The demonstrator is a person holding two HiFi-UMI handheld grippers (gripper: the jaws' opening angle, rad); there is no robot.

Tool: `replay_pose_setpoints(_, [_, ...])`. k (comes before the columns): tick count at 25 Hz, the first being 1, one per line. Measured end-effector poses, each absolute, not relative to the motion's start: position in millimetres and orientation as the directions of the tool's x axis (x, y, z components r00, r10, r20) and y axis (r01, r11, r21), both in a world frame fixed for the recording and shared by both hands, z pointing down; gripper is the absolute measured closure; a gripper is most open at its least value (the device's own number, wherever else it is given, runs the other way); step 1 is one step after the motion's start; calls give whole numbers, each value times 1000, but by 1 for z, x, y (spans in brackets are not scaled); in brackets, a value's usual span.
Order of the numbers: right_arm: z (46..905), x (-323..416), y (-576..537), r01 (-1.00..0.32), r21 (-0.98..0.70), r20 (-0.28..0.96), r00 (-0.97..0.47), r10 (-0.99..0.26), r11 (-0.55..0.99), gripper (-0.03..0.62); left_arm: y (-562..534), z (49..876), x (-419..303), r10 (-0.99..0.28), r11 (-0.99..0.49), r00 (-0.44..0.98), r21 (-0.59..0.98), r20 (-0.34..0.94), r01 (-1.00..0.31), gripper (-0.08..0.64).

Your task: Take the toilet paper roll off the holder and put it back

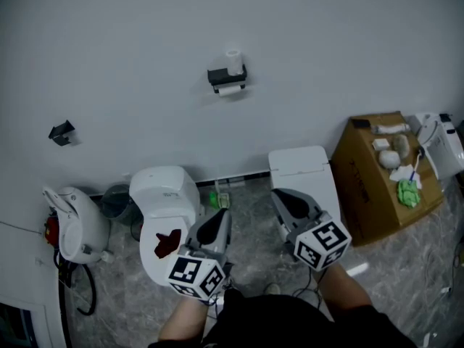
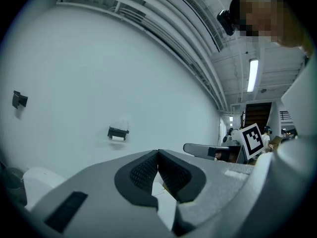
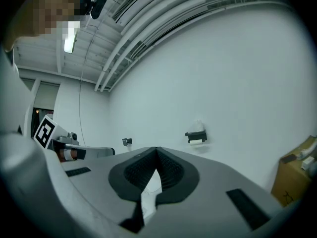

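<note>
Nearest, at the bottom middle of the head view: left gripper (image 1: 225,213) and right gripper (image 1: 276,193), side by side, both pointing up the frame toward the wall. Jaws of each pressed together, with nothing between.

Only in the head view: grey marbled floor (image 1: 250,227), white toilet (image 1: 168,194) at lower left, second white toilet (image 1: 301,167) with lid down to the right of it, cardboard box (image 1: 366,187) with small things on top at far right.

Only in the two gripper views: ceiling pipes (image 2: 163,19) and a long lamp (image 2: 252,74) overhead, plus the other gripper at the frame edge.

Farthest, on the white wall (image 1: 130,56), upper middle: black holder (image 1: 226,76), well apart from both grippers. Toilet paper roll (image 1: 230,90) hung just under it, long axis level, running along the wall, left to right in the frame. Second roll (image 1: 233,58) standing upright on top of the holder. Small black bracket (image 1: 61,132) further left on the wall.
</note>
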State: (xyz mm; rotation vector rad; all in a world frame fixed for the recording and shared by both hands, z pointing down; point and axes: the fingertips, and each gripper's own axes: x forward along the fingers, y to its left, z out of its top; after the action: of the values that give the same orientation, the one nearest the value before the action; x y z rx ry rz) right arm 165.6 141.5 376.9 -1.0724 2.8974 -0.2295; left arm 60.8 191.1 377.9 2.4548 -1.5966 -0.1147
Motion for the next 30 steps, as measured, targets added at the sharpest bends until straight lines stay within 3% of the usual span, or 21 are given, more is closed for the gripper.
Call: replay_pose_setpoints(30, [373, 207, 164, -652, -144, 2, -753, -658, 745, 595, 210, 373, 103, -905, -412, 425, 185, 35, -892, 557])
